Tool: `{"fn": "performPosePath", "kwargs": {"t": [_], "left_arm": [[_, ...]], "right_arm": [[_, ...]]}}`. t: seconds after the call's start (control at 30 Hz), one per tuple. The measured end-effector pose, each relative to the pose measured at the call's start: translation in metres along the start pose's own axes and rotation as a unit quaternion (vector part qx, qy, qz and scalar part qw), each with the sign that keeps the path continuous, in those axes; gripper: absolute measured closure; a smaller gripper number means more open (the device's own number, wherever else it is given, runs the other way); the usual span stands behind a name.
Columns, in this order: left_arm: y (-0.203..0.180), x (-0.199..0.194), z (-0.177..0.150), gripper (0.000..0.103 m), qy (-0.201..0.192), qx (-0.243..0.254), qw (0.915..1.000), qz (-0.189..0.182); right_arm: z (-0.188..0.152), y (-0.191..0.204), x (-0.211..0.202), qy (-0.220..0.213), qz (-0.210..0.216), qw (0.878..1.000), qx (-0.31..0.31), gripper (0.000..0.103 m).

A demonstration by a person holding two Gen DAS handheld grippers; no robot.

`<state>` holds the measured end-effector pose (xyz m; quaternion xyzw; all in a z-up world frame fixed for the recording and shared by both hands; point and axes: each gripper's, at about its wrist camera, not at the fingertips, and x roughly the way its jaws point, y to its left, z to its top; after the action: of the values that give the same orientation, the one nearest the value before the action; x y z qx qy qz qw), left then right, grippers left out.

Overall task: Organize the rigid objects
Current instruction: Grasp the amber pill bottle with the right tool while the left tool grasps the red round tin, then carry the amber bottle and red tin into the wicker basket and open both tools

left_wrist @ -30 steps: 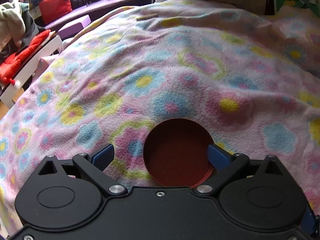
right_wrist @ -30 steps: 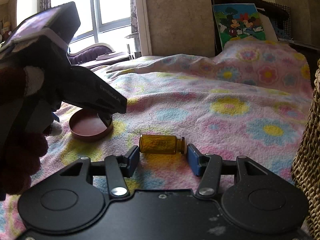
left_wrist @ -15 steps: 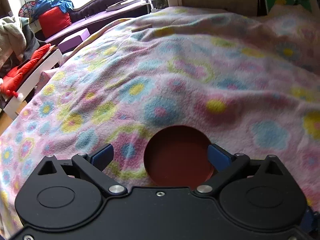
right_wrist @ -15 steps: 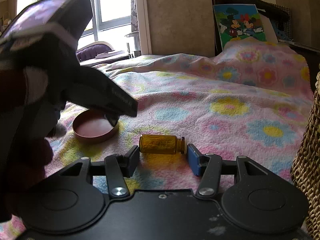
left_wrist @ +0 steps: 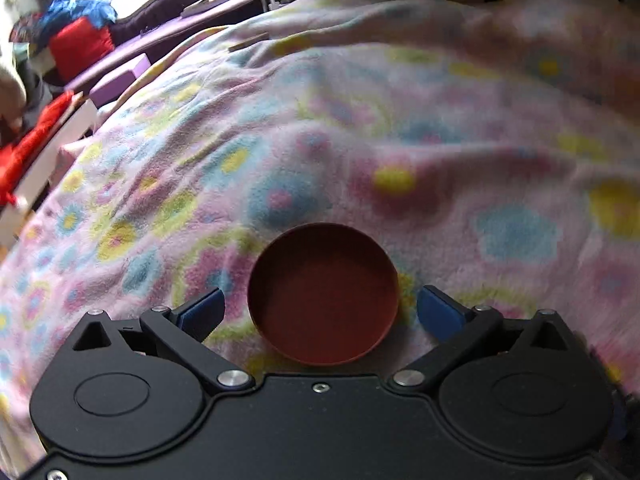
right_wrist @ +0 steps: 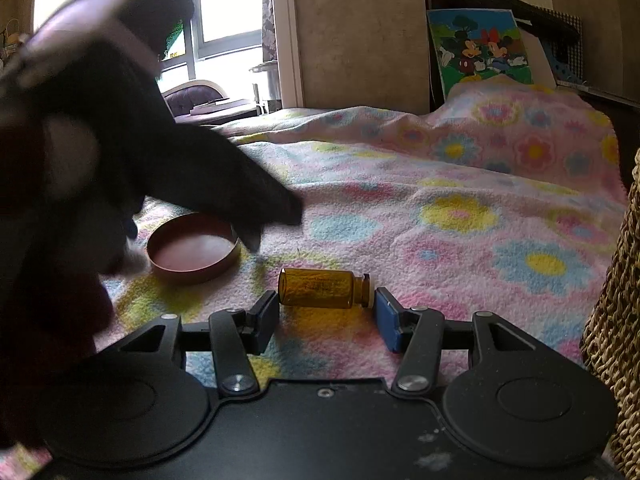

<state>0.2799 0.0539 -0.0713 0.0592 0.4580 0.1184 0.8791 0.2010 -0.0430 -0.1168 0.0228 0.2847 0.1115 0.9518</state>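
A round red-brown lid lies rim-up on the flowered blanket. My left gripper straddles it, its jaws opening, and a gap shows between each blue pad and the rim. In the right wrist view the same lid sits under the blurred left gripper, held by a dark-gloved hand. A small amber glass bottle lies on its side just ahead of my right gripper. Its ends sit between the two fingertips, a thin gap showing at the neck.
A woven wicker basket stands at the right edge. A cartoon picture leans on the wall behind the bed. To the left of the bed are a purple couch and red cushions.
The left gripper has shifted right over the bed and opened wider. The lid, earlier against the right pad, now sits centred with gaps on both sides. Right gripper and bottle are unmoved.
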Motion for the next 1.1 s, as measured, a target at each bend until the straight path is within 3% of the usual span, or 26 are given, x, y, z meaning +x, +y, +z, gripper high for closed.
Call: {"fn": "performPosePath", "kwargs": {"t": [0.1, 0.27, 0.67, 1.1], "left_arm": [[0.003, 0.000, 0.004, 0.003, 0.008, -0.003, 1.0000, -0.003], [0.020, 0.001, 0.004, 0.032, 0.020, -0.052, 0.9968, -0.058], [0.039, -0.020, 0.012, 0.032, 0.012, -0.108, 0.9923, -0.060], [0.084, -0.107, 0.040, 0.032, -0.062, -0.165, 0.9818, -0.072]], "right_arm": [[0.000, -0.001, 0.000, 0.000, 0.000, 1.000, 0.000, 0.051], [0.000, -0.001, 0.001, 0.001, -0.002, 1.000, -0.002, 0.051], [0.002, 0.000, 0.001, 0.004, -0.004, 1.000, -0.007, 0.051], [0.018, 0.012, -0.005, 0.035, -0.013, 0.999, -0.034, 0.052]]}}
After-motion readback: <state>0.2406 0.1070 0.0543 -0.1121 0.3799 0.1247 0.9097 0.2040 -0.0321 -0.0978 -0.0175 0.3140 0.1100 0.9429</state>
